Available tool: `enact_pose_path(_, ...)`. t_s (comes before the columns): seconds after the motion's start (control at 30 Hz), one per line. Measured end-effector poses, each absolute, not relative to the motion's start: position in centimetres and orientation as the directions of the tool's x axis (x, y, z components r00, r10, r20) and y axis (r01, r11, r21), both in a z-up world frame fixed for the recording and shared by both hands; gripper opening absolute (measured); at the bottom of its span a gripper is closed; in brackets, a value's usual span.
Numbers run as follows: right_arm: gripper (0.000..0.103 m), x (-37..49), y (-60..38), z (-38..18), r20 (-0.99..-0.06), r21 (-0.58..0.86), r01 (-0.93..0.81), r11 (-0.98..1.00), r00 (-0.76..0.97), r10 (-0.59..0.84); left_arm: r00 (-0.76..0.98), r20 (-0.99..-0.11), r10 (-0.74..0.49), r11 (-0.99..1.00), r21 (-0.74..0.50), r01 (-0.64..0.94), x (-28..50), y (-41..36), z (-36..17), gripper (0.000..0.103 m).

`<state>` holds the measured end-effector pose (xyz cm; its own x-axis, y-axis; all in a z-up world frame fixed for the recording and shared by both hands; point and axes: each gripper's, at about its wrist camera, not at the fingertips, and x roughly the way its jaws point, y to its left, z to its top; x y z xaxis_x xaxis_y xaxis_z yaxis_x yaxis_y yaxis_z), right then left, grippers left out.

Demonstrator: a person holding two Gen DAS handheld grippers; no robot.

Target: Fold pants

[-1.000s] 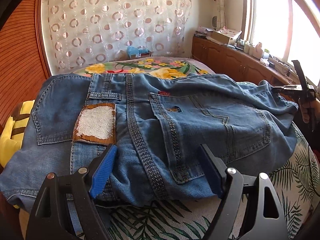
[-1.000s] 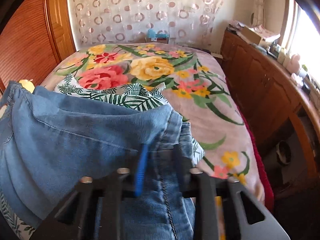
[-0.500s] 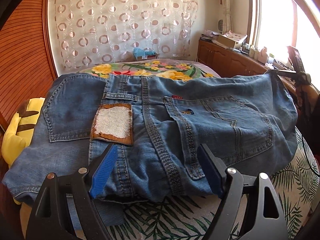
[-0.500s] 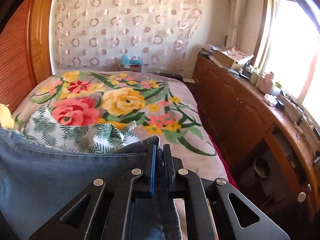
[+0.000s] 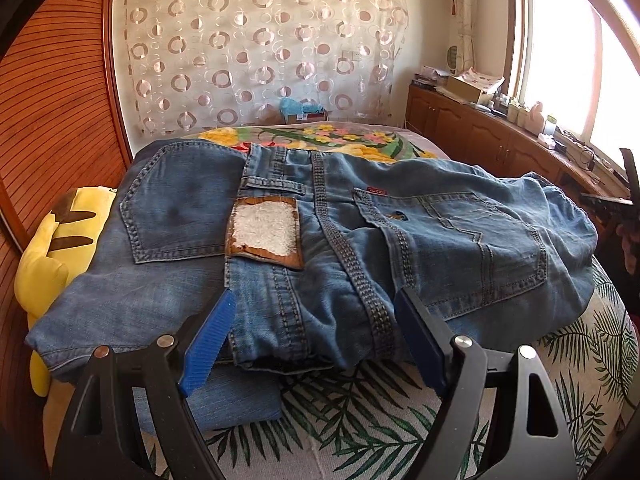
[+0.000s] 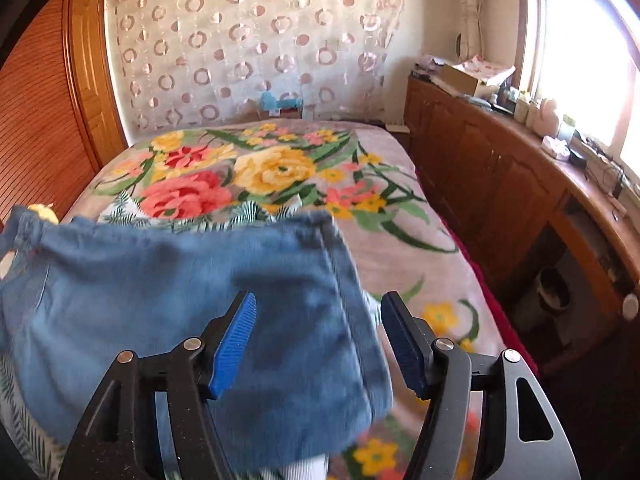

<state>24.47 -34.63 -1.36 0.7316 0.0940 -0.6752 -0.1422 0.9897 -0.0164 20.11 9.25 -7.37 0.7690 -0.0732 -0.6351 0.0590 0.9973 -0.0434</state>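
Note:
Blue jeans (image 5: 328, 240) lie folded across the bed, seat side up, with a brown and white waist patch (image 5: 264, 232) and two back pockets. My left gripper (image 5: 316, 344) is open, its blue pads on either side of the near folded edge, holding nothing. My right gripper (image 6: 316, 336) is open just above the right end of the jeans (image 6: 200, 300), which is blurred and loose. The right gripper also shows at the right edge of the left wrist view (image 5: 616, 208).
The bed has a floral blanket (image 6: 280, 168) and a palm-leaf sheet (image 5: 360, 432). A yellow plush toy (image 5: 52, 264) lies at the left under the jeans. A wooden cabinet (image 6: 500, 176) with clutter runs along the right under the window.
My right gripper has opened and let go of the jeans' right end, which has dropped onto the bed. My left gripper stays open near the folded edge.

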Motion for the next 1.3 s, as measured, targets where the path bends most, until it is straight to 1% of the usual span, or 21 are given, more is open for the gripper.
enact_pose_path(0.2, 0.072, 22.5, -36.5, -2.4, -0.710, 0.060, -0.119, 0.991, 0.693, 0.127, 0.771, -0.634, -0.060, 0.998, -0.057, 0.031, 19.6, 10.2, -7.4, 0.082)
enact_pose_path(0.33, 0.072, 21.6, -37.1, -3.7, -0.736, 0.105, -0.100, 0.989, 0.662, 0.145, 0.771, -0.635, -0.042, 0.999, -0.047, 0.015, 19.1, 10.6, -7.4, 0.082)
enact_pose_path(0.47, 0.072, 21.3, -37.9, -3.6, -0.743, 0.165, -0.081, 0.983, 0.645, 0.178, 0.771, -0.636, -0.033, 0.999, -0.044, 0.006, 18.8, 10.8, -7.6, 0.082)
enact_pose_path(0.8, 0.072, 24.5, -38.5, -4.1, -0.763, 0.296, -0.066, 0.953, 0.583, 0.278, 0.768, -0.640, -0.027, 0.999, -0.033, 0.008, 18.4, 10.9, -7.7, 0.082)
enact_pose_path(0.97, 0.072, 25.7, -38.7, -4.6, -0.774, 0.305, -0.056, 0.951, 0.567, 0.282, 0.767, -0.642, -0.016, 1.000, -0.029, -0.003, 18.3, 11.4, -7.8, 0.082)
enact_pose_path(1.0, 0.066, 25.7, -38.8, -4.5, -0.772, 0.301, -0.053, 0.952, 0.572, 0.275, 0.767, -0.642, -0.013, 1.000, -0.029, -0.007, 18.3, 11.6, -7.8, 0.082)
enact_pose_path(1.03, 0.055, 25.5, -38.6, -4.3, -0.768, 0.291, -0.054, 0.955, 0.582, 0.266, 0.767, -0.642, -0.011, 1.000, -0.029, -0.011, 18.3, 11.7, -7.8, 0.082)
enact_pose_path(1.07, 0.050, 25.5, -38.4, -4.1, -0.764, 0.268, -0.053, 0.962, 0.597, 0.246, 0.766, -0.643, -0.007, 0.999, -0.029, -0.016, 18.4, 11.8, -7.9, 0.082)
enact_pose_path(1.13, 0.029, 24.8, -37.5, -3.5, -0.751, 0.210, -0.038, 0.977, 0.633, 0.186, 0.765, -0.644, 0.002, 0.999, -0.028, -0.027, 18.5, 12.2, -8.0, 0.082)
enact_pose_path(1.17, 0.022, 24.7, -37.2, -3.1, -0.738, 0.196, -0.052, 0.979, 0.649, 0.182, 0.765, -0.644, 0.004, 0.999, -0.029, -0.030, 18.6, 12.4, -8.1, 0.081)
enact_pose_path(1.3, 0.019, 23.7, -36.0, -1.7, -0.680, 0.137, -0.107, 0.985, 0.713, 0.172, 0.757, -0.654, -0.006, 0.999, -0.039, -0.026, 19.3, 13.0, -8.6, 0.069)
